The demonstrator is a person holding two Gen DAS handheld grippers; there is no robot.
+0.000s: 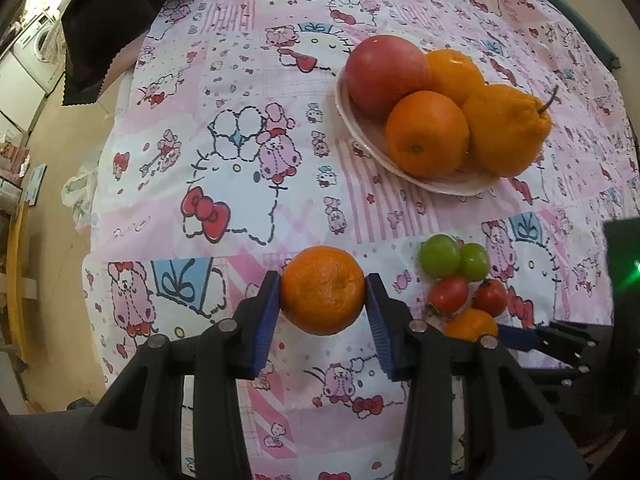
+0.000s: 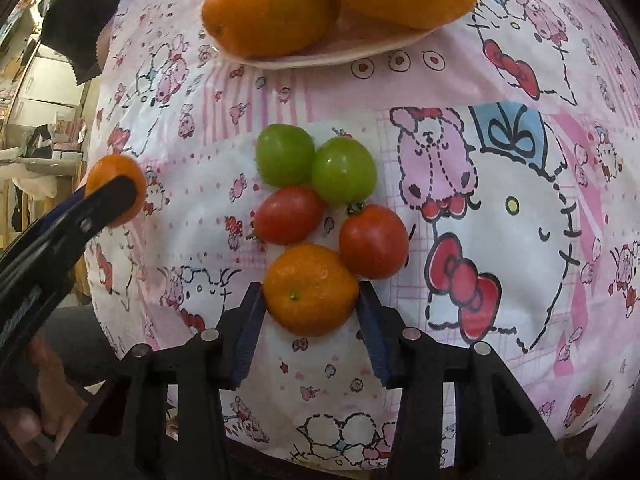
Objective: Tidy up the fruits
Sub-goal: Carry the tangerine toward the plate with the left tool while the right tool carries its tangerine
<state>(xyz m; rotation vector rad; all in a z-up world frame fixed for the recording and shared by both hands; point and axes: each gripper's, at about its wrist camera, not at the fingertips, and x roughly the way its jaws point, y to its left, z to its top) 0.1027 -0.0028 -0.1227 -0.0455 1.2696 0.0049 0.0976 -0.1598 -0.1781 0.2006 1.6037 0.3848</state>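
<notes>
My left gripper (image 1: 322, 296) is shut on a small mandarin (image 1: 322, 290) above the cloth; it also shows at the left of the right wrist view (image 2: 114, 188). My right gripper (image 2: 311, 300) is shut on another small mandarin (image 2: 310, 290), which touches two red tomatoes (image 2: 289, 215) (image 2: 373, 241); two green tomatoes (image 2: 285, 155) (image 2: 344, 171) lie just beyond. A pink plate (image 1: 372, 136) holds a red apple (image 1: 386, 74), two oranges (image 1: 427, 133) and a knobbly orange citrus with a stem (image 1: 506, 128).
The table has a pink cartoon-print cloth (image 1: 240, 120). A black cloth (image 1: 112, 24) lies over the far left corner. The table's left edge drops to the floor (image 1: 60, 160).
</notes>
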